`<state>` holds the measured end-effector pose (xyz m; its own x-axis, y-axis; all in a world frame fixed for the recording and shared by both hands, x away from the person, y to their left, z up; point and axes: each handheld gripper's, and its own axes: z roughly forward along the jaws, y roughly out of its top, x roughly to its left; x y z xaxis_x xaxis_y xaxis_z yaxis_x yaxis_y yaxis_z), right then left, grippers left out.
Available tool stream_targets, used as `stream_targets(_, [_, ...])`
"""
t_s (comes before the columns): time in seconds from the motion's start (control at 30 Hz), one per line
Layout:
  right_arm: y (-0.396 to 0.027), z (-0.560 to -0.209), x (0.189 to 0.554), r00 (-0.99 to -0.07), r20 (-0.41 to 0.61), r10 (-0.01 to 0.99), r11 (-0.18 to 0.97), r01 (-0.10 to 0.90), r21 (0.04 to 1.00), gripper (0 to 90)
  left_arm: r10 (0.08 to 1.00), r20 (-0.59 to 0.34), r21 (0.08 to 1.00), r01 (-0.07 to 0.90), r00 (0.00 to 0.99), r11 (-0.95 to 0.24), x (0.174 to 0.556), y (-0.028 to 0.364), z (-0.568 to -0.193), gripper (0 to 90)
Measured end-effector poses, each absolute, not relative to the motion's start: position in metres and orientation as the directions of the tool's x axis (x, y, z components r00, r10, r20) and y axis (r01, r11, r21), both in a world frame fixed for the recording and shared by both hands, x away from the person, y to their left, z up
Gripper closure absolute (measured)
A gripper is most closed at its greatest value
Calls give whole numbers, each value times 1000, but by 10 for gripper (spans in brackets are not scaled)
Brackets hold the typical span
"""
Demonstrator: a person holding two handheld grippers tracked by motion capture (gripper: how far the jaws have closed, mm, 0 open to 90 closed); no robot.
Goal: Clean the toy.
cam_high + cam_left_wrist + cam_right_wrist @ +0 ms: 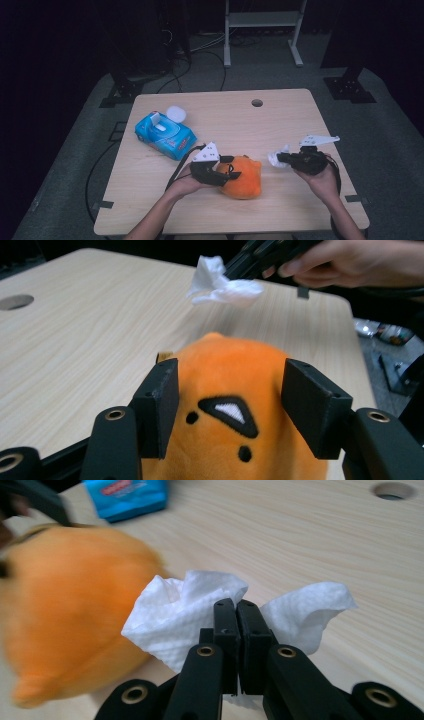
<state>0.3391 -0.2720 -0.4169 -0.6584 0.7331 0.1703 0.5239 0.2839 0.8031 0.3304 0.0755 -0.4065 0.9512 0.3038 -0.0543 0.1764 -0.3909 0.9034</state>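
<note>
Right hand-held gripper [236, 611] is clenched on the wipe [176, 615]. Left hand-held gripper [227, 405] straddles the orange plush toy [225, 390] at lower centre, pads released. A hard wipe could shove the toy away.

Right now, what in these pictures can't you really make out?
- Orange plush toy: blurred in the right gripper view, face unreadable.
- Wipes pack: cut off by the top edge there; its label is too small in the high view.
- White tissue: its pinched middle is hidden by the right hand-held gripper.
</note>
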Motion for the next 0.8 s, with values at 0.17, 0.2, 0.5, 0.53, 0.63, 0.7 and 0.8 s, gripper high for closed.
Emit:
stream_targets(0.17, [-295, -426, 353, -599, 138, 789, 284, 554, 783, 739, 328, -51, 910, 179, 943, -375, 330, 87, -398, 316])
stream_targets(0.2, [-298, -428, 354, -588, 137, 797, 279, 561, 779, 717, 336, -50, 908, 183, 941, -377, 331, 90, -398, 299])
stream_targets(0.5, [-320, -435, 343, -567, 176, 805, 245, 588, 771, 614, 412, -64, 904, 228, 909, -362, 330, 118, -398, 215])
stream_targets(0.53, [-322, -435, 341, -569, 177, 803, 243, 584, 774, 609, 418, -67, 903, 233, 906, -360, 330, 120, -399, 210])
stream_targets(0.63, [-324, -435, 336, -570, 174, 803, 245, 582, 776, 600, 440, -68, 900, 246, 895, -361, 328, 130, -402, 201])
stream_targets(0.7, [-326, -435, 332, -571, 178, 802, 242, 582, 776, 590, 458, -81, 901, 261, 885, -346, 327, 138, -404, 198])
stream_targets(0.8, [-330, -436, 328, -568, 184, 802, 235, 583, 778, 579, 475, -92, 901, 277, 875, -335, 326, 145, -408, 194])
